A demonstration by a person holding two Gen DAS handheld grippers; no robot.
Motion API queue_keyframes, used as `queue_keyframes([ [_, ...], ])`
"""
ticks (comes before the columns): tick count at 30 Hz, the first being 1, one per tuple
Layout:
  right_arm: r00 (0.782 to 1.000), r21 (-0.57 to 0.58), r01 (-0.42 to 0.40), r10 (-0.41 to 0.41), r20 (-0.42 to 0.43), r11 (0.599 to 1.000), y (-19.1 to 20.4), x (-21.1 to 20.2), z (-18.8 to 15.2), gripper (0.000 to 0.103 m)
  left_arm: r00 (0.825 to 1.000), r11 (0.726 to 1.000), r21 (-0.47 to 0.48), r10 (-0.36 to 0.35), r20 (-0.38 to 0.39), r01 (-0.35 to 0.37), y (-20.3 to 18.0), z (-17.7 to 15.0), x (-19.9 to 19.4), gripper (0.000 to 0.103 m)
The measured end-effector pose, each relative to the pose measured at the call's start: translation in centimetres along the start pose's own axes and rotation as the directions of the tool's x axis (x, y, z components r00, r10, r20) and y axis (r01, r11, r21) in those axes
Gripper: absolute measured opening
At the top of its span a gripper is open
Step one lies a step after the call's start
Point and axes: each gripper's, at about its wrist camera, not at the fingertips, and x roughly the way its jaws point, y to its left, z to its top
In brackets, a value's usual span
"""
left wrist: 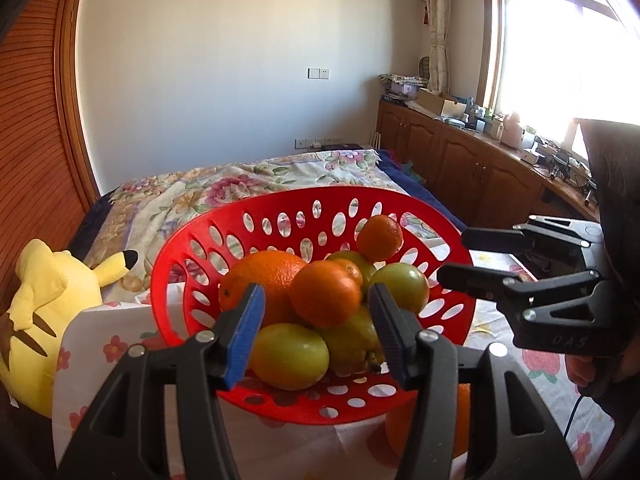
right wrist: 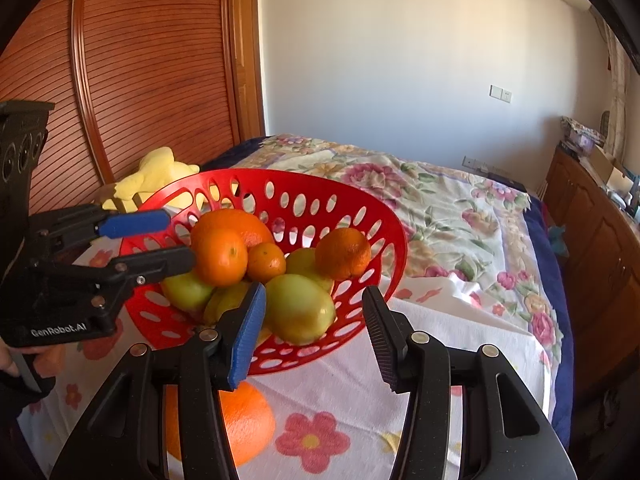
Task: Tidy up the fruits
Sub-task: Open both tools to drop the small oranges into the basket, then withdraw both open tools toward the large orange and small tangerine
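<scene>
A red perforated basket (left wrist: pixel 180 264) (right wrist: pixel 384 224) stands on the flowered tablecloth. Piled in it are a large orange (left wrist: pixel 264 276), a medium orange (left wrist: pixel 326 294) (right wrist: pixel 219 256), a small orange (left wrist: pixel 380 238) (right wrist: pixel 343 254) and several green fruits (left wrist: pixel 288 354) (right wrist: pixel 300 308). My left gripper (left wrist: pixel 316 332) (right wrist: pixel 178 240) hangs open over the basket's near rim, its tips just short of the medium orange and not pressing it. Open and empty, my right gripper (right wrist: pixel 314 334) (left wrist: pixel 452 255) is at the basket's right side. One more orange (right wrist: pixel 244 424) lies on the cloth beside the basket, partly hidden by the fingers.
A yellow plush toy (left wrist: pixel 52 320) sits left of the basket. Behind it is a bed with a floral cover (left wrist: pixel 240 184). Wooden cabinets (left wrist: pixel 460 156) with clutter run under the window, and a slatted wooden door (right wrist: pixel 140 80) is on the left.
</scene>
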Motion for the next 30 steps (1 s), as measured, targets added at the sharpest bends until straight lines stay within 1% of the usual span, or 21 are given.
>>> queue_keyframes([
  [6,1.0,0.024,0.004,-0.004,0.004,1.0,0.5,-1.7,-1.2,0.051,1.0,1.0,-0.006,-0.009,0.002,0.009,-0.4,-1.4,-2.0,0.056],
  [10,1.0,0.064,-0.002,0.001,0.013,0.998,0.6,-3.8,-2.6,0.051,1.0,1.0,0.006,0.004,0.0,-0.004,-1.1,-2.8,-3.8,0.057],
  [15,0.999,0.086,0.007,-0.01,0.031,0.996,1.2,-6.6,-3.6,0.051,1.0,1.0,0.011,0.005,-0.001,-0.005,-2.2,-4.2,-6.0,0.061],
  [20,0.999,0.095,0.02,-0.024,0.043,0.995,2.0,-9.0,-4.8,0.051,1.0,0.999,0.032,0.011,0.015,-0.011,-3.6,-5.4,-8.3,0.064],
  [22,0.999,0.102,0.02,-0.024,0.045,0.995,2.4,-9.6,-5.5,0.051,1.0,0.999,0.032,0.011,0.016,-0.012,-4.0,-5.8,-8.9,0.067],
  [23,0.999,0.104,0.022,-0.027,0.046,0.994,2.7,-10.0,-5.9,0.051,1.0,0.999,0.028,0.021,0.02,-0.022,-4.2,-6.2,-9.3,0.072],
  [24,0.998,0.106,0.026,-0.031,0.047,0.994,3.0,-10.3,-6.4,0.051,0.999,0.999,0.027,0.027,0.024,-0.027,-4.4,-6.5,-9.7,0.073],
  [30,0.998,0.096,0.042,-0.046,0.037,0.994,4.7,-11.4,-8.4,0.051,1.0,0.999,0.025,0.027,0.016,-0.028,-5.0,-8.2,-11.3,0.074],
])
